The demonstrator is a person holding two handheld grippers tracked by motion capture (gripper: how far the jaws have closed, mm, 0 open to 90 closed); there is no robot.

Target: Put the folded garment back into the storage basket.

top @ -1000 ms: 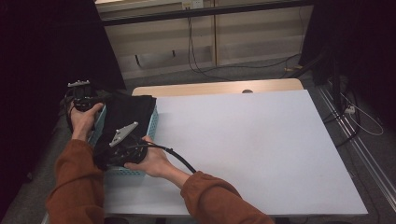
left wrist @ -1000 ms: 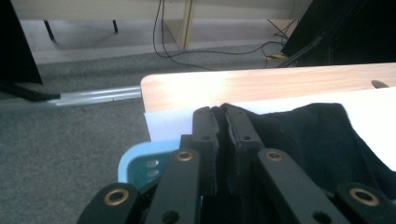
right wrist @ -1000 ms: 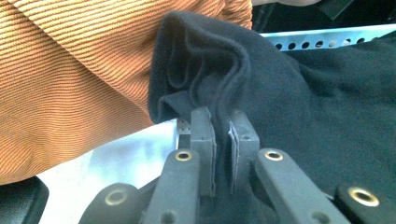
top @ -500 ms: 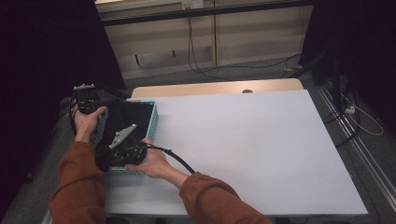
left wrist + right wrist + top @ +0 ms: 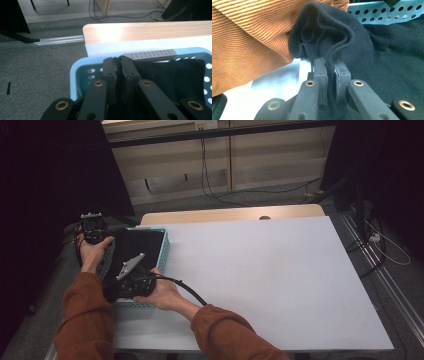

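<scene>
A black cloth (image 5: 137,249) lies in a light blue perforated basket (image 5: 165,251) at the table's left edge. My left gripper (image 5: 100,236) is at the basket's far left corner, shut on the cloth's edge (image 5: 125,75) just inside the blue rim (image 5: 82,68). My right gripper (image 5: 114,290) is at the basket's near end, its jaws shut on a raised fold of the cloth (image 5: 329,45). An orange sleeve (image 5: 249,37) lies close beside that fold, with the basket wall (image 5: 382,11) behind it.
The white tabletop (image 5: 270,280) stretches to the right of the basket. A wooden strip (image 5: 230,214) runs along the far edge. A grey perforated bar (image 5: 150,55) sits at the basket's far rim. Grey carpet (image 5: 37,70) lies beyond the table's left side.
The cloth, bunched high over the basket a second ago, has come down and lies flatter inside it. Both grippers shifted only slightly and kept hold of it.
</scene>
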